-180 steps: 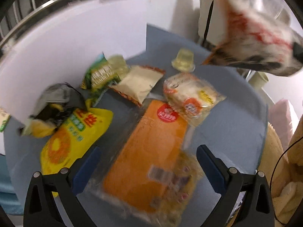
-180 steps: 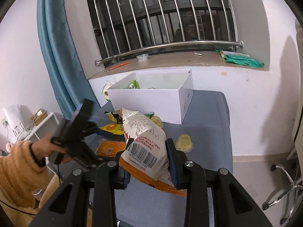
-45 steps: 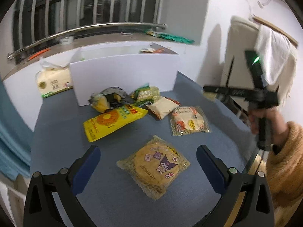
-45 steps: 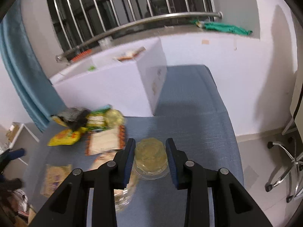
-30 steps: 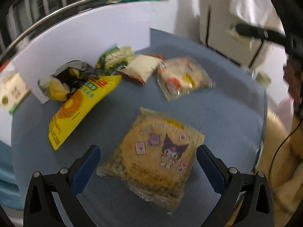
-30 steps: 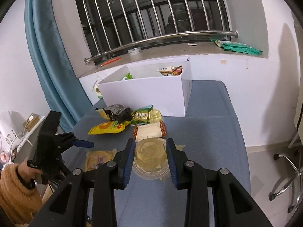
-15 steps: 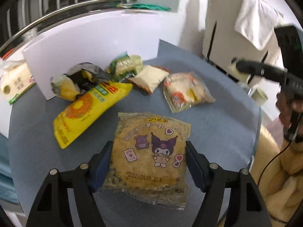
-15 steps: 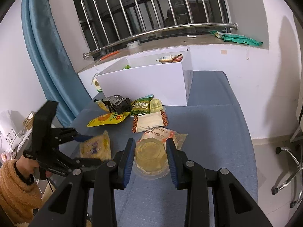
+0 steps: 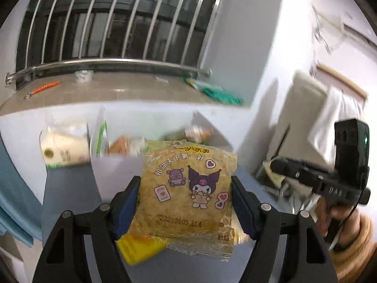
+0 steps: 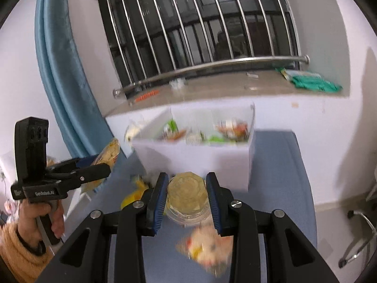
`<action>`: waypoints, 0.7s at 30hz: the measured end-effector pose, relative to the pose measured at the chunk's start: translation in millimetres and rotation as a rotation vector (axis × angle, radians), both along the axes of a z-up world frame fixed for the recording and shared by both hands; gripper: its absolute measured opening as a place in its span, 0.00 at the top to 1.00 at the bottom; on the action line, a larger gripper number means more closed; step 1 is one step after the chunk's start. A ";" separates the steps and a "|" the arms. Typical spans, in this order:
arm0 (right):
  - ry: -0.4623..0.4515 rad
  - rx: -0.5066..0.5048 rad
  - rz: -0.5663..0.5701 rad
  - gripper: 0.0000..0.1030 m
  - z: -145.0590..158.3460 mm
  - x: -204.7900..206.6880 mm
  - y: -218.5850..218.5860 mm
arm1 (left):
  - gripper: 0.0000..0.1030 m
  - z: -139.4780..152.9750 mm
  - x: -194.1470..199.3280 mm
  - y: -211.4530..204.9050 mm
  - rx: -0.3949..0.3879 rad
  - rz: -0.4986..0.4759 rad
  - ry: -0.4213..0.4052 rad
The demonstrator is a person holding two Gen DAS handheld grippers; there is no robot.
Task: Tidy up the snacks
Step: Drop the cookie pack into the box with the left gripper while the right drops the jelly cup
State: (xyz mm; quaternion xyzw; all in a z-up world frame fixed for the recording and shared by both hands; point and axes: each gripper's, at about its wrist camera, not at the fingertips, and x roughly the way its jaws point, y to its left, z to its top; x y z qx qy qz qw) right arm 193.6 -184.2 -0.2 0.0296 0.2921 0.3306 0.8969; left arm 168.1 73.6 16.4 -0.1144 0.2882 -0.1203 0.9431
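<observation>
Across the top of both views: barred window (image 10: 200, 23) with a steel rail (image 9: 106, 62), dark behind. Below it, stone sill (image 9: 117, 87) with a green packet (image 10: 313, 80) at its right end. Down the left of the right wrist view, blue curtain (image 10: 61, 70). Filling the lower half, blue-grey table (image 10: 282, 165), blurred. At the centre of the right wrist view, open white box (image 10: 195, 158) on the table's far side, several blurred packets inside.

In the lower middle of the left wrist view, left gripper (image 9: 185, 202) pinching a flat yellow snack packet (image 9: 188, 188) with cartoon figures, pads pressed on both its side edges, packet lifted clear of the table and just in front of the box. Beneath it, a yellow bag (image 9: 139, 247) peeking out at lower left.

In the lower middle of the right wrist view, right gripper (image 10: 187, 198) clamped tight on a small clear jelly cup (image 10: 187, 195), raised above the table, box just behind. At bottom centre, a blurred wrapped bun (image 10: 207, 250) on the table.

At far left there, a hand (image 10: 40, 217) in an orange sleeve (image 10: 21, 254).
</observation>
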 end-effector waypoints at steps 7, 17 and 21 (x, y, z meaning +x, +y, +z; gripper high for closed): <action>0.091 0.084 -0.027 0.65 25.0 83.6 29.7 | 0.25 14.2 86.9 20.0 0.025 0.149 0.014; 0.115 -0.014 -0.076 0.58 22.5 153.3 57.6 | 0.20 -5.2 152.2 21.6 0.130 0.163 0.109; 0.122 0.006 -0.110 0.00 19.3 161.8 51.1 | 0.00 -13.8 145.7 24.3 0.162 0.194 0.134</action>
